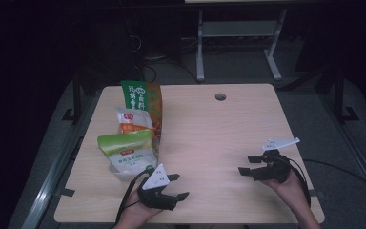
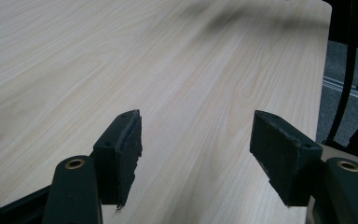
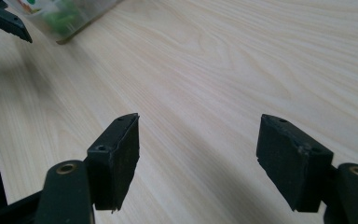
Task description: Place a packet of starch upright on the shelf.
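Note:
Near the table's front edge, left of centre, my left gripper (image 1: 178,186) is open and points right, with nothing between its fingers. In the left gripper view the left gripper (image 2: 196,140) has its jaws wide apart over bare wood. My right gripper (image 1: 248,164) is at the front right, open and pointing left toward the other one. The right gripper view has the right gripper (image 3: 198,140) with jaws spread over the tabletop, empty. A green and white bag (image 1: 126,152) lies just behind the left gripper.
A light wooden table (image 1: 209,129) has a cable hole (image 1: 220,97) near its back edge. A white and orange bag (image 1: 134,121) and a tall green and orange bag (image 1: 140,98) are stacked behind the green one. The right gripper view catches the green bag (image 3: 70,14) far off.

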### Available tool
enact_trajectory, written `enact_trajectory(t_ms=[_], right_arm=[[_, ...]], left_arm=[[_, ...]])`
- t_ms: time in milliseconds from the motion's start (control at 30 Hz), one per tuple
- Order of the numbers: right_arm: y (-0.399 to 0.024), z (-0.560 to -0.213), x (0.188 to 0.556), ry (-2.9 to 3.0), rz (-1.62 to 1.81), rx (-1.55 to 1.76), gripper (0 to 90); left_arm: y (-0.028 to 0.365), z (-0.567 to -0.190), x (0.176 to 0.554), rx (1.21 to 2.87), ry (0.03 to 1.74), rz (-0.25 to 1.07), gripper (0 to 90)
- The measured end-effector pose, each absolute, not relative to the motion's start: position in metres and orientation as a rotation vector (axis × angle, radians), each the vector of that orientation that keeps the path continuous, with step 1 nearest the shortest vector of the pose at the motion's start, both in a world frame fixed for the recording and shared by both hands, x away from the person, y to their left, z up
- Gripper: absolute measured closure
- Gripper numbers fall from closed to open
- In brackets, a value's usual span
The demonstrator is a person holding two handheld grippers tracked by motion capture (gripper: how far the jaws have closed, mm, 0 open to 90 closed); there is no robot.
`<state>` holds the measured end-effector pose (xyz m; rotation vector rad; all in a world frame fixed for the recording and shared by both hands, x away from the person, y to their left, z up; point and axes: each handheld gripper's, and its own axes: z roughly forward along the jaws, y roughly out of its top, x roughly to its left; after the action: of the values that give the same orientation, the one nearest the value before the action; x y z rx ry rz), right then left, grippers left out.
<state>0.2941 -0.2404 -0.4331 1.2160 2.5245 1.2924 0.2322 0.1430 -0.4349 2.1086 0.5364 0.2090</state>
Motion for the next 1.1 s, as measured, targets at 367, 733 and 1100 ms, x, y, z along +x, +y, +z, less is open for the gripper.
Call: enact_trajectory(t_ms=[367, 733, 1100], right_arm=[[-0.256, -0.436, 0.276, 2.506, 1.273, 1.240, 29.3], [-0.266, -0.441, 0.260, 2.478, 1.277, 1.266, 29.2], [-0.268, -0.449, 0.251, 2.452, 1.282, 1.270, 29.0]], left_arm=[[0.142, -0.436, 0.232, 2.109, 0.535, 0.203, 33.8], [0.140, -0.437, 0.232, 2.116, 0.529, 0.197, 33.8], [0.138, -0.437, 0.230, 2.121, 0.510, 0.191, 33.8]])
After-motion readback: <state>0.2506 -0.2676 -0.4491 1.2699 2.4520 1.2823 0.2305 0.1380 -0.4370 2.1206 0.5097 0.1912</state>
